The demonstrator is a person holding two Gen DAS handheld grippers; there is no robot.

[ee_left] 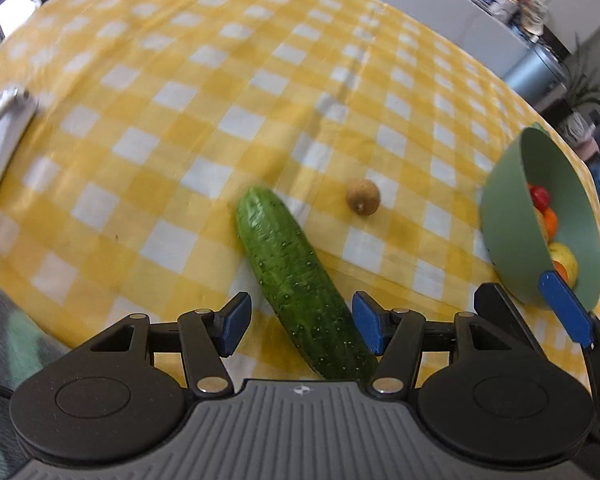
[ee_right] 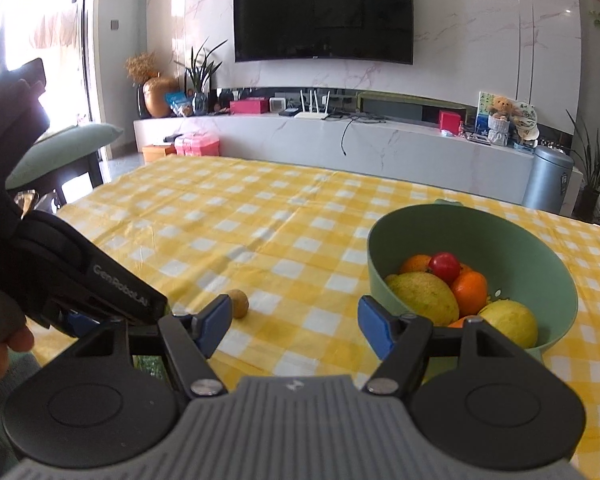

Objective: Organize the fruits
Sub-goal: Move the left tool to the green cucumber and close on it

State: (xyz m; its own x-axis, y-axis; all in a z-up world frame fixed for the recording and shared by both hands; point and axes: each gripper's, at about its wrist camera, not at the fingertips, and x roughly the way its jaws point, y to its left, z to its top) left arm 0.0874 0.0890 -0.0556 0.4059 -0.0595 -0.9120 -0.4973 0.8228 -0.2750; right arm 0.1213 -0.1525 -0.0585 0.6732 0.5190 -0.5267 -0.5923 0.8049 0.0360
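Cucumber (ee_left: 296,280) position: laid on the checked tablecloth (ee_left: 180,120), between the spread pads of the left gripper (ee_left: 300,326), apparently untouched.
Long axis: slanted across the gap.
Right gripper (ee_right: 296,328): spread, empty, nearer the green bowl (ee_right: 540,256).

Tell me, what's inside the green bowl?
The green bowl holds fruit: a small red tomato, oranges and two yellow-green fruits, perhaps mangoes or lemons. Whatever lies beneath that pile is covered, and the bowl's near wall hides its bottom.
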